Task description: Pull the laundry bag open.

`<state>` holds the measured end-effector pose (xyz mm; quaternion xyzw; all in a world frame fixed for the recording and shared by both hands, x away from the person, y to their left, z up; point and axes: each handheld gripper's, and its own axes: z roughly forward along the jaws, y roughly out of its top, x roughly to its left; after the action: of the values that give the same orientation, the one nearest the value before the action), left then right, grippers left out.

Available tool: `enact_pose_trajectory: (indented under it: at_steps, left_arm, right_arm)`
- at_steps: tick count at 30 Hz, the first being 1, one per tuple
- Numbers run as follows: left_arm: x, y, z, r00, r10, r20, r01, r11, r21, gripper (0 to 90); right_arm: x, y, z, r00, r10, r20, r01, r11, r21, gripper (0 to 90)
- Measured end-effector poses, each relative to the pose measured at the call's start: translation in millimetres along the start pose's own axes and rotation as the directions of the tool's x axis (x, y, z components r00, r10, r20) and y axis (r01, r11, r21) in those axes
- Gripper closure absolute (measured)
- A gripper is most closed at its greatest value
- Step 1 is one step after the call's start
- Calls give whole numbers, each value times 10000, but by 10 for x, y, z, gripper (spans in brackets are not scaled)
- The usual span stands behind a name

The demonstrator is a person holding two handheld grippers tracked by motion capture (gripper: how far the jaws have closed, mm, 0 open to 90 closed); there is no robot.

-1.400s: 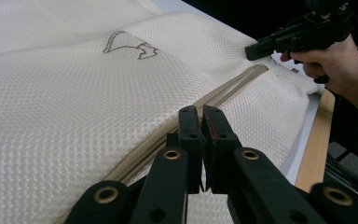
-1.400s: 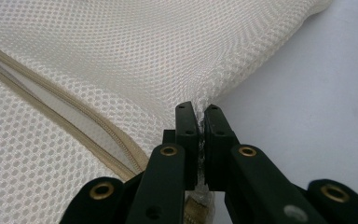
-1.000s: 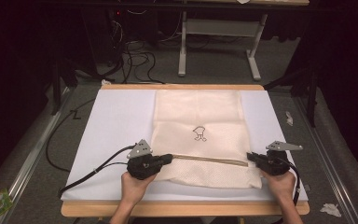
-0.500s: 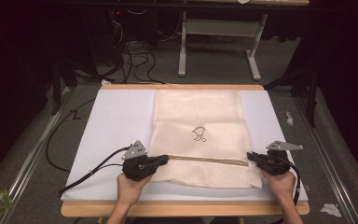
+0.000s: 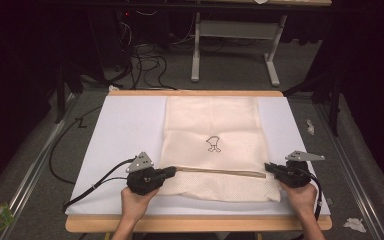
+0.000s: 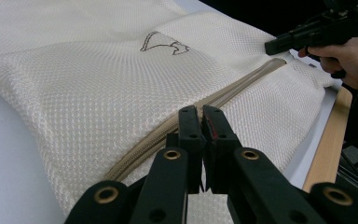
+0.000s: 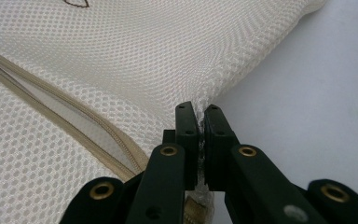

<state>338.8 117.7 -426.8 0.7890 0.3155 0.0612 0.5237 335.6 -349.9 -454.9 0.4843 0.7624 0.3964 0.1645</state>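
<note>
- Mesh bag (image 5: 212, 145): cream netting, lying flat near the middle of the counter, its long side running away from the person; a small dark line emblem (image 5: 213, 144) sits near its centre.
- Zipper (image 5: 215, 172): a tan band crossing the bag near its front end; in the right gripper view it gapes partly open (image 7: 70, 122).
- Left gripper (image 5: 171, 171): at the zipper's left end; in the left gripper view its jaws (image 6: 200, 126) stand nearly together over the zipper, and whether anything is pinched between them cannot be told.
- Right gripper (image 5: 268, 167): at the bag's right edge, jaws clamped on a fold of mesh (image 7: 200, 122).
- Hands: left hand (image 5: 136, 202) and right hand (image 5: 300, 197) enter from the near edge, each gripper trailing a black cable.
- Counter (image 5: 125, 130): a white sheet over a board with a pale wooden rim (image 5: 195, 223).
- Room: grey carpeted floor (image 5: 230, 80), tangled black cables (image 5: 145, 62), a white frame's legs (image 5: 230, 35) beyond, dark surroundings, and scraps of paper (image 5: 352, 224) on the floor at right.
</note>
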Motion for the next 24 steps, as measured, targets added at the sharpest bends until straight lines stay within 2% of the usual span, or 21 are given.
enact_pose_trajectory:
  at_steps: [5,14,24]
  left_arm:
    - [58,-38,-68,9997,-243,-37,243,9997,-24,871]
    - [100,-63,-141,9993,-337,-173,335,9994,-100,871]
    - [121,-77,-165,9991,-340,-245,337,9994,-106,871]
  right_arm:
    - [-24,-16,-1,9999,106,100,-106,9999,15,875]
    - [-14,-17,0,9997,211,82,-211,9998,8,876]
    - [1,-8,-13,9999,45,104,-44,10000,-81,876]
